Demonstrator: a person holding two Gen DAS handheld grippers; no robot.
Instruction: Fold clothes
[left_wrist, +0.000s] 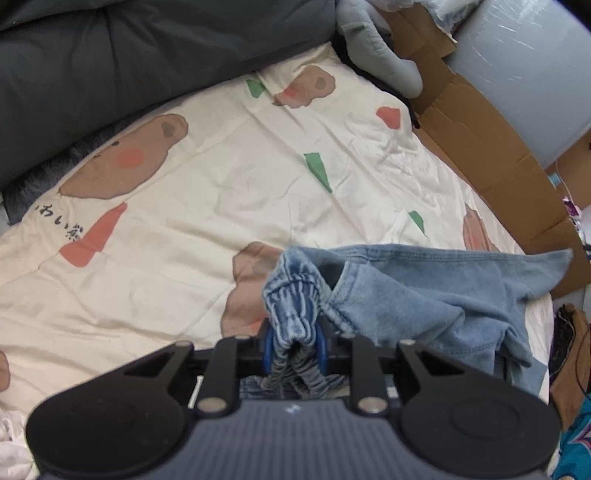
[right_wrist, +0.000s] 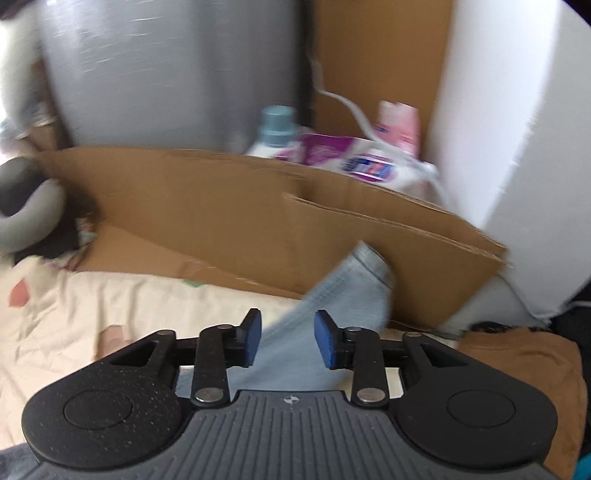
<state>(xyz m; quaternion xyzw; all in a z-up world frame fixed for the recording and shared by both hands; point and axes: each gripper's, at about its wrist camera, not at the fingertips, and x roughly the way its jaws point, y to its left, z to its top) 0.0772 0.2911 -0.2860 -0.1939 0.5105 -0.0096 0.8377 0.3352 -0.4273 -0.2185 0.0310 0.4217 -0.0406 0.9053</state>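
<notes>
The denim shorts (left_wrist: 388, 295) trail rightward from your left gripper (left_wrist: 294, 347), which is clamped on their gathered waistband above the printed sheet (left_wrist: 221, 177). Your right gripper (right_wrist: 287, 338) stands apart, one pale leg (right_wrist: 332, 302) running loose between its pads toward the cardboard (right_wrist: 221, 206).

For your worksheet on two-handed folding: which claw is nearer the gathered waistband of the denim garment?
Left. The left claw is shut on the waistband itself. The right claw stands open over a plain denim panel, pads apart from the cloth.
</notes>
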